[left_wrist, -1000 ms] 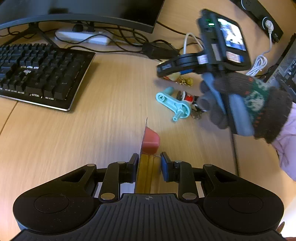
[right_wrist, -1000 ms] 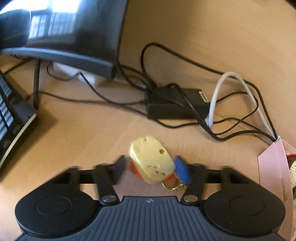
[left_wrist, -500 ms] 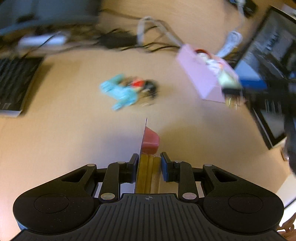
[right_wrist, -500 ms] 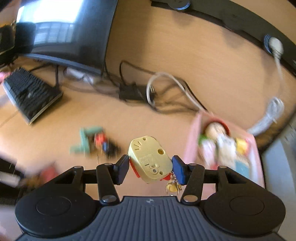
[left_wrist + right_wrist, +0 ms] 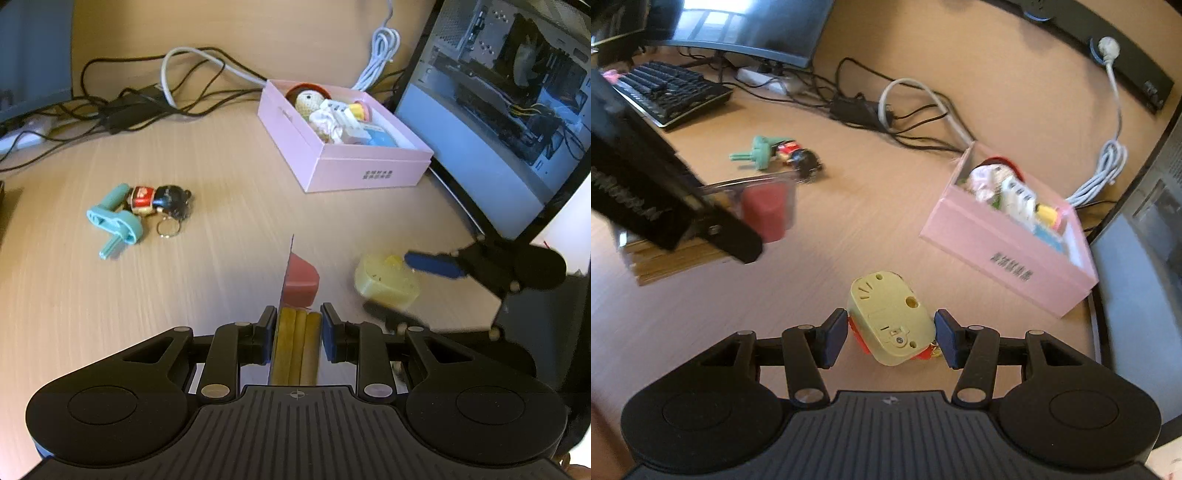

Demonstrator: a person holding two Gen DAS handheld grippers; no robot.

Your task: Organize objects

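Two grippers each carry a load toward the pink box [image 5: 364, 168]; the left gripper [image 5: 298, 328] is clamped on a clear pack [image 5: 295, 341] of yellow sticks and a red block; the right gripper [image 5: 891, 334], its jaws just eased wider, loosely brackets a yellow toy [image 5: 890, 321]; farther off lie a teal handle [image 5: 116, 221] and doll keychain [image 5: 159, 197]. Next: carry each over the crowded box and release.

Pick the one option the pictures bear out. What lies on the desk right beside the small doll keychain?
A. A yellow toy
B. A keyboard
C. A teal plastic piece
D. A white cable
C: the teal plastic piece lies on the desk against the doll keychain, while the yellow toy sits between the right tongs, off the desk.
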